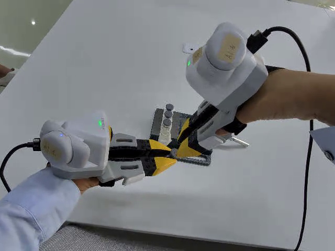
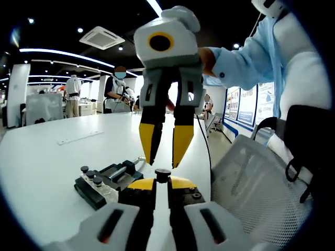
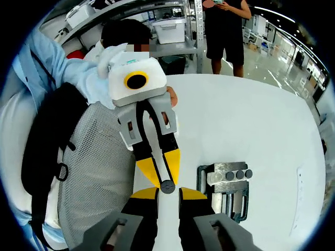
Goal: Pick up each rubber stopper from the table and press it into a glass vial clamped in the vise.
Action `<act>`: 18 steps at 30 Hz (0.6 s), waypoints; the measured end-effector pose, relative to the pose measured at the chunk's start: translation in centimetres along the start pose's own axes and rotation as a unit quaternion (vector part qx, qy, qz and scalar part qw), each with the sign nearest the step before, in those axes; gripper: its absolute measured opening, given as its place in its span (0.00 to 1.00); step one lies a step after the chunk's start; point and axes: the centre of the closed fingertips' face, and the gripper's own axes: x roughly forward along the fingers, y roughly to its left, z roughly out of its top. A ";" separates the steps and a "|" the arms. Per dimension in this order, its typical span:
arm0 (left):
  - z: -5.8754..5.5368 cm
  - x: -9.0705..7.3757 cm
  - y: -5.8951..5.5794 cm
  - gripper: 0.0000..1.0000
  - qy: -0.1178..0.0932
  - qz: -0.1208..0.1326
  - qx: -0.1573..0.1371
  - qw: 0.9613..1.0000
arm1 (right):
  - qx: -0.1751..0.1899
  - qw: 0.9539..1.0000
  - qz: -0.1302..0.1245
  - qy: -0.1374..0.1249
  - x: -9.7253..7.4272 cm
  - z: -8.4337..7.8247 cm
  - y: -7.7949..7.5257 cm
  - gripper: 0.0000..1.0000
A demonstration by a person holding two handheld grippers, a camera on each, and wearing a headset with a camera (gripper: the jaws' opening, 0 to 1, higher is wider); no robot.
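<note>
Nearest the lens, at the lower left of the head view, the left gripper (image 1: 171, 155) lies almost level, reaching toward the middle of the frame. A hand (image 1: 86, 183) in a pale blue sleeve (image 1: 31, 204) holds it.

Just above the gripper tips, near the centre, a dark vise (image 1: 157, 121) sits on the white table (image 1: 104, 63). It clamps a short row of glass vials (image 1: 166, 122), three of them capped with grey stoppers. Clear glass shows at the near end of the row, but I cannot tell whether that is another, uncapped vial.

From the upper right of the head view the right gripper (image 3: 168, 193) slants steeply down and to the left, with the person's other hand (image 1: 261, 102) wrapped around its grip. The two sets of yellow tips meet just below and right of the vise.

In the left gripper view, its own jaws are closed together on a dark rubber stopper (image 2: 163, 173), pinched at the tips with its top standing clear. The right gripper's jaws are spread apart with nothing between them, their tips hanging just above the stopper. In the right gripper view, the stopper sits at the centre, just beyond the gap between that gripper's open tips. The stopper is held off the table, near the vise but apart from the vials.
</note>
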 end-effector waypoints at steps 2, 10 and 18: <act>0.2 -0.2 0.1 0.02 -0.007 0.001 -0.010 1.000 | -0.029 1.000 -0.012 -0.001 0.0 0.2 -0.1 0.10; 0.4 -0.4 -0.2 0.02 -0.013 -0.011 -0.039 0.999 | -0.089 0.996 -0.017 -0.007 -0.5 0.6 0.1 0.09; 0.6 -0.2 -0.7 0.02 -0.017 -0.022 -0.049 0.998 | -0.116 0.993 -0.013 0.000 -0.3 0.5 0.2 0.09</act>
